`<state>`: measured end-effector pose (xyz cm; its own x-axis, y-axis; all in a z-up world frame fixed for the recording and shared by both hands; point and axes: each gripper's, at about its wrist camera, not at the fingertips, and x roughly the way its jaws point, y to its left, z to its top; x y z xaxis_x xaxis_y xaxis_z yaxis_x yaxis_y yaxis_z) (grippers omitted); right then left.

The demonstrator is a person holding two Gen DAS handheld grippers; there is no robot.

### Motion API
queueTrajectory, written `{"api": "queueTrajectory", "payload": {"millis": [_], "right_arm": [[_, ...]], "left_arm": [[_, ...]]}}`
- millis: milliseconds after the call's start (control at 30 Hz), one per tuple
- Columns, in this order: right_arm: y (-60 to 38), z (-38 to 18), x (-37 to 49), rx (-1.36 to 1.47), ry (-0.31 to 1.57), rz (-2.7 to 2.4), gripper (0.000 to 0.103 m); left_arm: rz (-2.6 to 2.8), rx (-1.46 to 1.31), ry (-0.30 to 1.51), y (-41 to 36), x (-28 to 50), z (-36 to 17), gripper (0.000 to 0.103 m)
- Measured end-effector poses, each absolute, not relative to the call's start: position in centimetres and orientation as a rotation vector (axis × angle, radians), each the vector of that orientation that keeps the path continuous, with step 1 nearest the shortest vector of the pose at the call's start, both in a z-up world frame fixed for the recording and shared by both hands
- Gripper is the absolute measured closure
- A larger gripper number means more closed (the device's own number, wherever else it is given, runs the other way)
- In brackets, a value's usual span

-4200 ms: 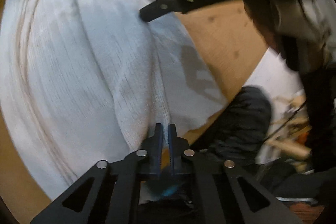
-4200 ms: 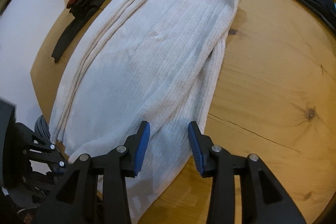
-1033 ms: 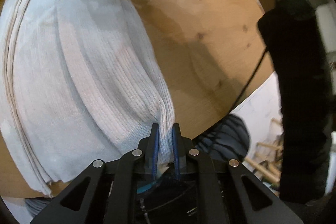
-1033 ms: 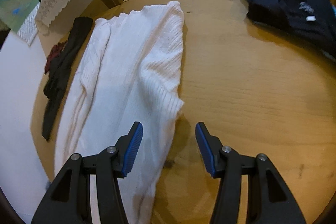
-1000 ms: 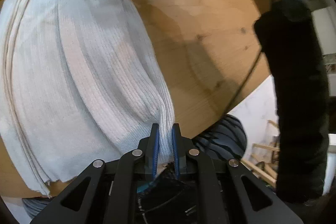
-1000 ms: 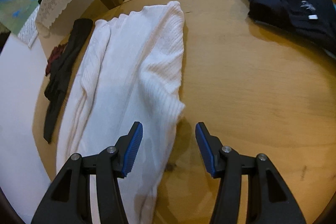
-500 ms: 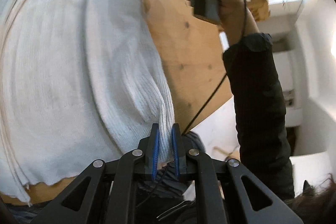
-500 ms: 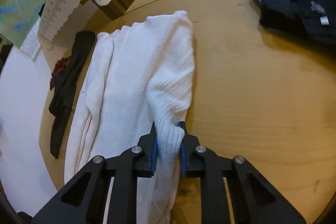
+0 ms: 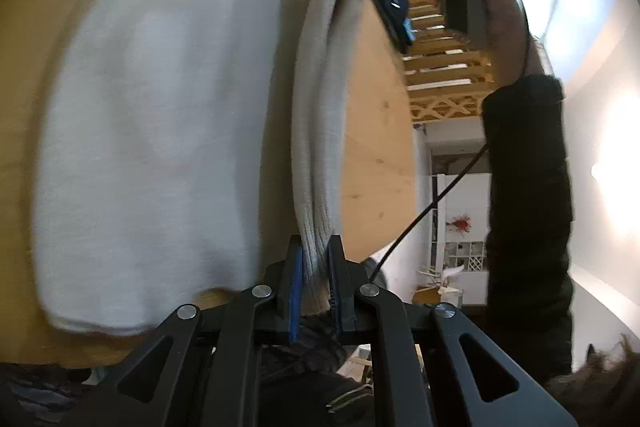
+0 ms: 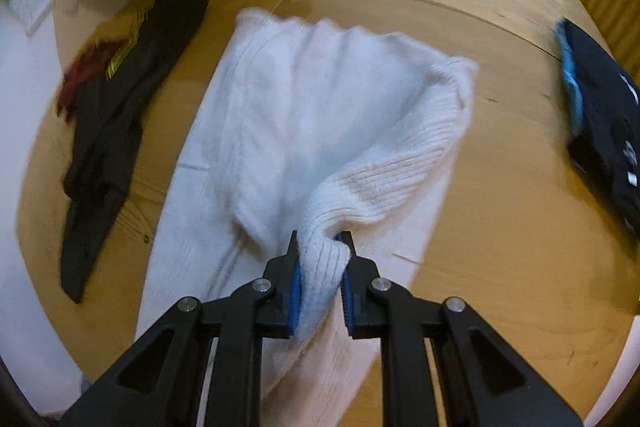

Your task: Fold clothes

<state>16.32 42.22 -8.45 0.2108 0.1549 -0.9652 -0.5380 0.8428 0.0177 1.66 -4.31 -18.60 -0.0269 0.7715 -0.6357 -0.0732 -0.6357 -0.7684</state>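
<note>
We grip the white ribbed sweater (image 10: 304,131) along one long side with both claws, so that this edge can travel across the garment as one line. The left claw (image 9: 313,279) is pinched narrow on a bunched fold near the counter's (image 9: 376,131) near edge. The right claw (image 10: 320,283) is clamped on a thick roll of knit farther along that side, lifting it clear of the wood. The rest of the sweater lies flat in the middle of the counter, which anchors it while the raised side hangs taut between us. The dark garment (image 10: 116,131) lies toward the left edge and the folded navy clothes (image 10: 600,123) at the right edge, both well apart from the sweater.
</note>
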Motion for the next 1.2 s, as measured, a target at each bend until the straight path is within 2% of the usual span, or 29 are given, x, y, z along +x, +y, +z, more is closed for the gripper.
{"api": "queueTrajectory", "payload": {"millis": [133,267,467,500,567,633,767,933,967,1067,1200], "right_arm": [[45.2,-11.0,15.6,-0.526,1.297,0.439,0.076],[45.4,-9.0,14.3,-0.591,1.245,0.479,0.056],[39.0,-3.0,11.7,-0.292,1.199,0.646,0.056],[37.8,-3.0,10.6,-0.266,1.197,0.663,0.056],[35.7,-4.0,7.7,-0.244,1.200,0.702,0.067],[34.2,-6.1,4.4,-0.228,1.234,0.748,0.071],[32.7,-10.1,-0.9,-0.198,1.281,0.823,0.071],[33.1,-11.1,-4.5,-0.365,1.165,0.782,0.070],[33.2,-11.0,-4.8,-0.407,1.175,0.770,0.070],[33.1,-9.8,-4.1,-0.397,1.221,0.772,0.070],[33.5,-6.6,-0.6,-0.326,1.102,0.726,0.070]], "left_arm": [[1.739,-1.651,-0.704,-5.2,1.7,-18.9,0.092],[1.772,-1.635,-0.620,-5.4,1.9,-18.6,0.091],[1.849,-1.571,-0.541,-8.8,2.5,-14.7,0.091],[1.865,-1.556,-0.497,-8.4,2.5,-14.1,0.091],[1.890,-1.525,-0.413,-7.8,2.4,-13.2,0.091],[1.891,-1.509,-0.336,-5.8,1.8,-13.0,0.090],[1.840,-1.483,-0.164,-1.6,0.6,-13.6,0.090],[1.848,-1.535,0.048,0.9,-1.0,-16.9,0.092],[1.849,-1.532,0.052,0.7,-1.1,-17.1,0.097],[1.840,-1.549,0.013,-0.3,-1.4,-16.6,0.097],[1.931,-1.444,0.073,-1.6,-2.3,-13.6,0.091]]}}
